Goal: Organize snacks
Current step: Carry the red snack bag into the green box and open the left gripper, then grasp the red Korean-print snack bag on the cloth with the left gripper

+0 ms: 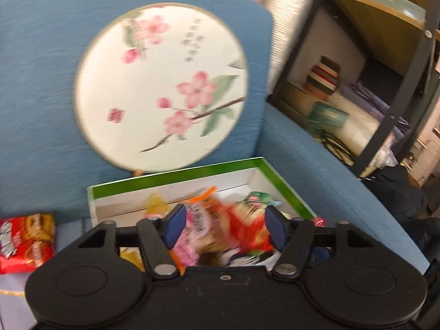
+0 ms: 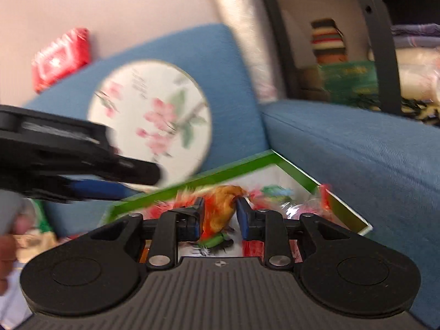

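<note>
A white box with a green rim [image 1: 176,176] stands on the blue sofa seat, holding several bright snack packets [image 1: 242,228]. My left gripper [image 1: 224,220] hangs just above it, open wide, with nothing between its blue pads [image 1: 176,221]. In the right wrist view the same box [image 2: 192,181] lies ahead. My right gripper [image 2: 220,214] sits over it, with an orange-yellow snack packet [image 2: 224,206] filling the gap between its pads. The left gripper [image 2: 132,183] reaches in from the left. A red snack packet [image 1: 26,242] lies on the seat left of the box.
A blue cushion with a round blossom print [image 1: 162,88] leans behind the box. The sofa arm [image 2: 357,151] rises to the right, with a dark metal shelf [image 1: 412,68] of folded items beyond. Another red packet [image 2: 60,57] rests on the sofa back. A hand [image 2: 5,247] shows at the left edge.
</note>
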The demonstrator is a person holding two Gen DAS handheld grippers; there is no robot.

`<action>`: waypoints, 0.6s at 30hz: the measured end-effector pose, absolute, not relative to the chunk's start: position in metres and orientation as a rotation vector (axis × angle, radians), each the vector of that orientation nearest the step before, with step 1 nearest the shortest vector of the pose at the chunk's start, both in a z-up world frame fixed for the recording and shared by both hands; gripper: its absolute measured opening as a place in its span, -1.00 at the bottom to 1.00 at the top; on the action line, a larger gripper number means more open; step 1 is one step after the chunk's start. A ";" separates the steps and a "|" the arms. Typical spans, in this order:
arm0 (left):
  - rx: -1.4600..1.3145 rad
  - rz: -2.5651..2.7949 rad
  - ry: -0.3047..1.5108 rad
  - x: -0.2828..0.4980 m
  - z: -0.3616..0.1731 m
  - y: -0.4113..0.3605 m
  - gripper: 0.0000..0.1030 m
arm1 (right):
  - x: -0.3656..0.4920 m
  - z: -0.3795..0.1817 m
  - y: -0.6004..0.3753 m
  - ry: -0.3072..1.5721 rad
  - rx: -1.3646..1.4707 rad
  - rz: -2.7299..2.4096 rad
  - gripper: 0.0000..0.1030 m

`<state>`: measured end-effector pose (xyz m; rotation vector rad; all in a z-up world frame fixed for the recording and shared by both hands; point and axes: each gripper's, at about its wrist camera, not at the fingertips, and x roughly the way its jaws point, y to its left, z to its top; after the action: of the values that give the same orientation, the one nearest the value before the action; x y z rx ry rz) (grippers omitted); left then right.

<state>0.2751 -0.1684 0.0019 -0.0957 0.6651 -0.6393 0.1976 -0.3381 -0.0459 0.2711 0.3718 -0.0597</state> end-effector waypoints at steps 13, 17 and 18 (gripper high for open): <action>-0.201 -0.319 0.672 0.266 -0.014 -0.023 0.95 | 0.161 -0.025 -0.300 0.304 0.235 0.104 -0.08; -0.257 -0.213 0.687 0.277 -0.028 0.002 1.00 | 0.160 -0.027 -0.272 0.328 0.186 0.211 -0.04; -0.264 -0.189 0.686 0.281 -0.031 0.005 1.00 | 0.160 -0.028 -0.265 0.335 0.161 0.227 -0.02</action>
<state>0.2809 0.0048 -0.0311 -0.2640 0.6862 -0.1894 0.1599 -0.2646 -0.0280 0.1612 0.3346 0.2269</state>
